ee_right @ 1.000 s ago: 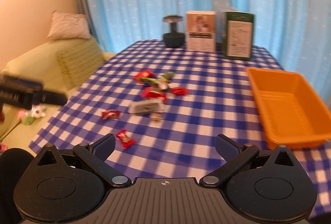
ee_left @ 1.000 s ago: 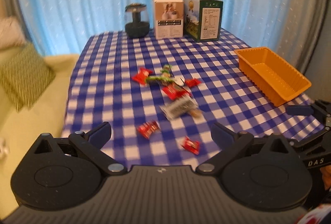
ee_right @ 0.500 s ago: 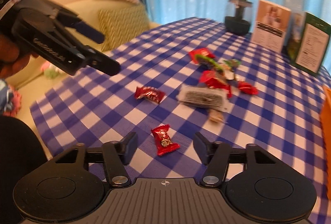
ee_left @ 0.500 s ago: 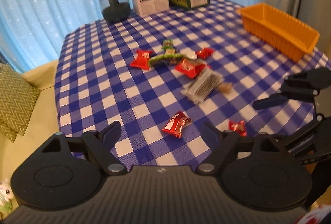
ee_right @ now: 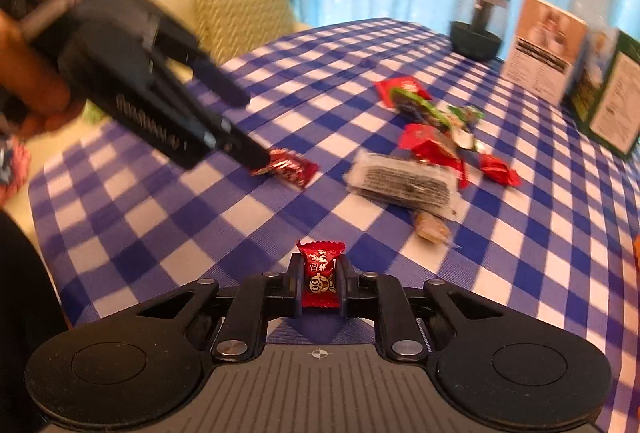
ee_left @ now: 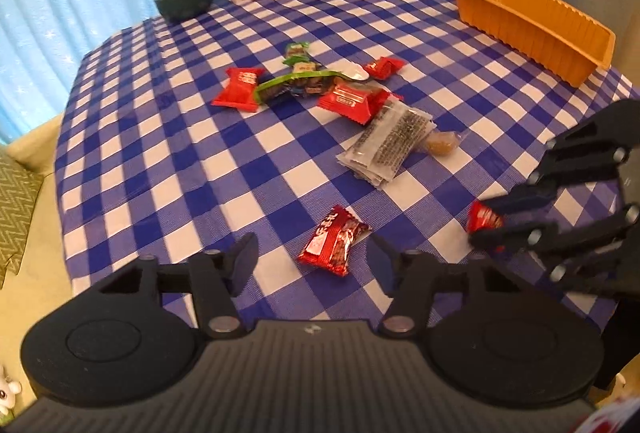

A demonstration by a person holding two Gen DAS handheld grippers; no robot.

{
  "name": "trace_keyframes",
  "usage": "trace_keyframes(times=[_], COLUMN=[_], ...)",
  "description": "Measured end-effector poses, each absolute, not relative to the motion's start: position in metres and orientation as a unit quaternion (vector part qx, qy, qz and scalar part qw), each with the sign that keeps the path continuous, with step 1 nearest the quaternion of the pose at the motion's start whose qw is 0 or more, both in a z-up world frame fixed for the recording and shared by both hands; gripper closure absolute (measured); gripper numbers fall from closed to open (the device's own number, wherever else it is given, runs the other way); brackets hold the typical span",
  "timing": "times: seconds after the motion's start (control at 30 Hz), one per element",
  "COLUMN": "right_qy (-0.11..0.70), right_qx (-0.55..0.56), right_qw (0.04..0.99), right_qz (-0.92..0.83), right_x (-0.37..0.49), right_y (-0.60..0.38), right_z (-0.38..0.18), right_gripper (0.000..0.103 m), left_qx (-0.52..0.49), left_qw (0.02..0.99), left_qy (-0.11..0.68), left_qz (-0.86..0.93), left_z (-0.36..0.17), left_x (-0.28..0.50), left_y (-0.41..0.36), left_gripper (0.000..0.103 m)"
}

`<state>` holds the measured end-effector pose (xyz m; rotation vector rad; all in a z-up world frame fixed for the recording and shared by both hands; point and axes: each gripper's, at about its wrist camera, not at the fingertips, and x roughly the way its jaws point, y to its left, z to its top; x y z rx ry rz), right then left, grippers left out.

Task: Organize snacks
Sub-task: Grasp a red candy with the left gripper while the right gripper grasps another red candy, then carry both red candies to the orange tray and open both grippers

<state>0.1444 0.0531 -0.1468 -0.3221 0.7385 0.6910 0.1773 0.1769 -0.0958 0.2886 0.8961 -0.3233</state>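
Low in the right wrist frame, my right gripper has clamped onto a small red candy over the checked tablecloth. Lower centre of the left wrist frame, my left gripper has been narrowing, its jaws flanking but not touching a red wrapped snack. An orange tray sits upper right.

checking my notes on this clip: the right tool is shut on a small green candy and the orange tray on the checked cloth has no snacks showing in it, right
One slip: the candy is red, not green. The right wrist view shows the right tool shut on a small red candy. The rest holds: in the left wrist view the orange tray sits on the checked cloth with no snacks showing in it.
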Motion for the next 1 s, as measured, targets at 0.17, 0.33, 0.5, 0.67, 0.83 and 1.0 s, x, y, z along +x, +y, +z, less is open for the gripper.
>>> trace_keyframes(times=[0.17, 0.33, 0.5, 0.67, 0.83, 1.0], right_qy=[0.356, 0.357, 0.359, 0.352, 0.337, 0.331], right_qx=[-0.117, -0.100, -0.079, -0.060, -0.034, 0.002], right_qw=[0.880, 0.889, 0.895, 0.904, 0.919, 0.931], right_qz=[0.292, 0.269, 0.253, 0.236, 0.201, 0.153], right_x=[0.156, 0.161, 0.161, 0.157, 0.153, 0.152], right_y=[0.028, 0.007, -0.011, -0.030, -0.059, -0.101], right_z=[-0.137, -0.131, -0.128, -0.120, -0.100, -0.071], right_gripper=[0.086, 0.087, 0.086, 0.086, 0.086, 0.086], left_qx=[0.162, 0.173, 0.160, 0.158, 0.122, 0.056], left_qw=[0.868, 0.858, 0.852, 0.856, 0.879, 0.903], left_qy=[0.436, 0.451, 0.468, 0.470, 0.445, 0.404], left_qz=[-0.174, -0.176, -0.171, -0.144, -0.121, -0.135], left_z=[-0.103, -0.109, -0.113, -0.103, -0.069, -0.031], left_x=[0.187, 0.197, 0.203, 0.199, 0.195, 0.197], left_y=[0.167, 0.159, 0.157, 0.146, 0.122, 0.072], left_gripper=[0.062, 0.065, 0.080, 0.080, 0.080, 0.080])
